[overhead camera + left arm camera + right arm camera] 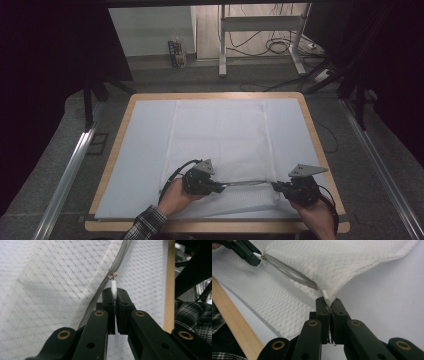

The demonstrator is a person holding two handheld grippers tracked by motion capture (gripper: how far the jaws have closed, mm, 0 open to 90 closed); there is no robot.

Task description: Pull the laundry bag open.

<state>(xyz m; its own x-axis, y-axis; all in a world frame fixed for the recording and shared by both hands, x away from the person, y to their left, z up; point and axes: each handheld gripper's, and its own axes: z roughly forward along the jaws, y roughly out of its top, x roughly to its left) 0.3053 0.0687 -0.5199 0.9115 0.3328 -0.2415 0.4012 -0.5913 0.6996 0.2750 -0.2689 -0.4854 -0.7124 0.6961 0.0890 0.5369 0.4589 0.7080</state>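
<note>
We see a white mesh cover (220, 140) lying flat in the middle of the desk (320, 145), on a pale sheet (142, 150) that spreads over most of the wooden top. A grey zipper (247, 183) runs left to right along the cover's near edge, between the two grippers.

The left gripper (220, 188) sits near the near edge, left of centre, and its jaws are clenched on the white zipper pull (114, 288); in the left gripper view the pull stands up between the jaw tips, with the small metal slider (112, 275) just beyond it on the grey zipper tape. The right gripper (276, 186) sits to the right, at the cover's near right corner, with its jaws clamped on that corner (331, 301) of the fabric, where the zipper ends. In the right gripper view the fabric lifts off the sheet from this corner, and the zipper stretches taut toward the left gripper farther off. A plaid sleeve (146, 225) comes in at the near edge.
</note>
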